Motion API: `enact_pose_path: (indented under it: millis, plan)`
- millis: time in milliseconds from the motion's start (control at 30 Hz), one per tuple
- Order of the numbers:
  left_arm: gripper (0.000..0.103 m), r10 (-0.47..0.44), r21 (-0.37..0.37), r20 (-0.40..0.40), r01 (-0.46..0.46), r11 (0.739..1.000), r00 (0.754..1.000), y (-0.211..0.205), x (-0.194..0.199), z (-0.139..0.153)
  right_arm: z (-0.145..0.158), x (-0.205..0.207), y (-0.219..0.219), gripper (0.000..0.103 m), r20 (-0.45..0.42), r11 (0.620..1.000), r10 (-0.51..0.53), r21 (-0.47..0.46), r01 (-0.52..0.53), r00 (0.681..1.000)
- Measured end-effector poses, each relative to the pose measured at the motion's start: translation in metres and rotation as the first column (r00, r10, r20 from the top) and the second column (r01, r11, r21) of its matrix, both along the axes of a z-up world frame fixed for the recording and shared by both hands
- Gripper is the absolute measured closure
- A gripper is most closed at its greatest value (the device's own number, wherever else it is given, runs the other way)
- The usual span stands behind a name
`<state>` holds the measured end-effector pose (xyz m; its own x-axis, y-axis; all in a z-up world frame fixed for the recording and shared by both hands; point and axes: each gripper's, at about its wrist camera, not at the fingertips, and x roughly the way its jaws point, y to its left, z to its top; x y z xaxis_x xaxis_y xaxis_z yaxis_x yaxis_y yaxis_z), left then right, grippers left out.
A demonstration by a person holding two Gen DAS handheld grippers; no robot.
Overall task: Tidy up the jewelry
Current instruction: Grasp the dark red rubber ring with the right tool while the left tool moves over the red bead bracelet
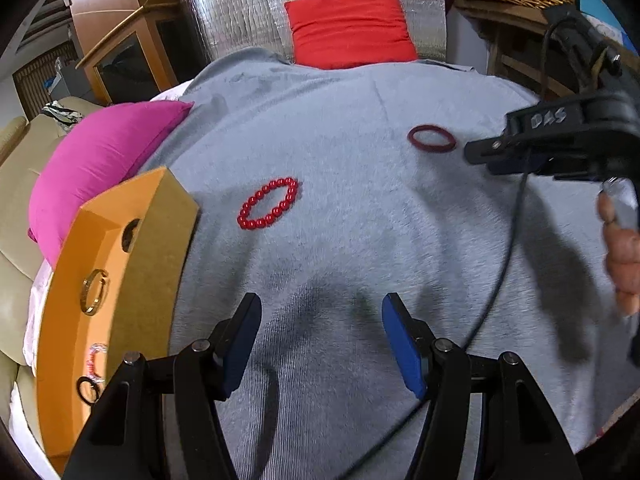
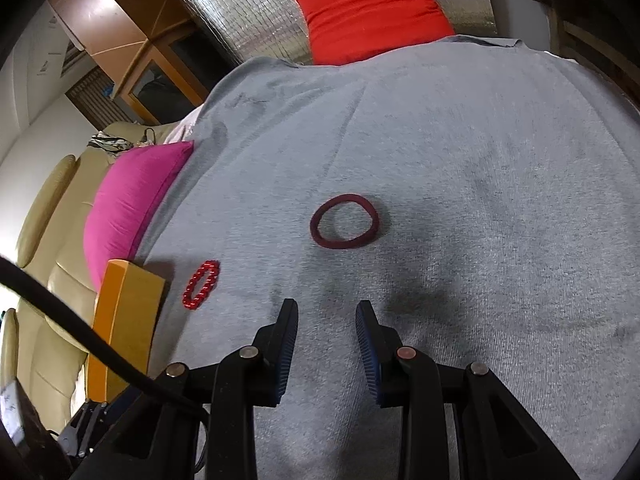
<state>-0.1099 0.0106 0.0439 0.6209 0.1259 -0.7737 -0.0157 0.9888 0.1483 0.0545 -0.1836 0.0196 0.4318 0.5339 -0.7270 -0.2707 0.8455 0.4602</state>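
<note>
A red bead bracelet (image 1: 269, 204) lies on the grey cloth (image 1: 360, 240), ahead and slightly left of my left gripper (image 1: 322, 314), which stands open and empty. Farther right lies a dark maroon hair band (image 1: 432, 139). The right wrist view shows the same band (image 2: 345, 221) straight ahead of my right gripper (image 2: 327, 318), whose jaws stand apart with nothing between them. The bead bracelet (image 2: 201, 285) sits to its left. An orange tray (image 1: 64, 320) at the left holds a gold ring (image 1: 94, 292), a black ring (image 1: 87, 389) and a pink-white piece (image 1: 96, 356).
A pink cushion (image 1: 96, 168) lies behind the tray, a red cushion (image 1: 350, 26) at the cloth's far edge against silver foil. A beige sofa (image 2: 44, 280) is at the left. The right gripper's body and a hand (image 1: 620, 256) reach in from the right, with a black cable (image 1: 508, 256).
</note>
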Motion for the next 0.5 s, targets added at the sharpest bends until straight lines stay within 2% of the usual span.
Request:
enact_pose_path:
  millis: [33,100,167,267,367,500]
  plan:
    - [0.039,0.009,-0.011,-0.02,-0.009,1.0,1.0,0.005,0.003,-0.009,-0.002,0.002,0.0,0.071,-0.005,1.0,-0.003,-0.001,0.003,1.0]
    - [0.039,0.03,-0.08,-0.066,-0.035,0.996,0.997,0.016,0.009,-0.018,-0.005,0.005,-0.002,0.071,-0.013,1.0,-0.01,-0.007,0.01,1.0]
    - [0.039,0.046,-0.129,-0.061,-0.054,0.99,0.997,0.025,0.013,-0.018,-0.009,0.008,-0.003,0.071,-0.02,1.0,-0.014,-0.016,0.014,1.0]
    - [0.039,0.067,-0.121,-0.05,-0.073,0.99,0.996,0.031,0.017,-0.017,-0.015,0.014,-0.008,0.071,-0.037,0.999,-0.036,-0.016,0.036,0.999]
    - [0.039,0.084,-0.16,-0.062,-0.093,0.983,0.995,0.039,0.022,-0.018,-0.018,0.019,-0.012,0.071,-0.051,0.998,-0.057,-0.008,0.056,0.997]
    - [0.039,0.088,-0.165,-0.061,-0.097,0.981,0.994,0.039,0.022,-0.019,-0.019,0.023,-0.014,0.071,-0.054,0.997,-0.073,0.002,0.073,0.996]
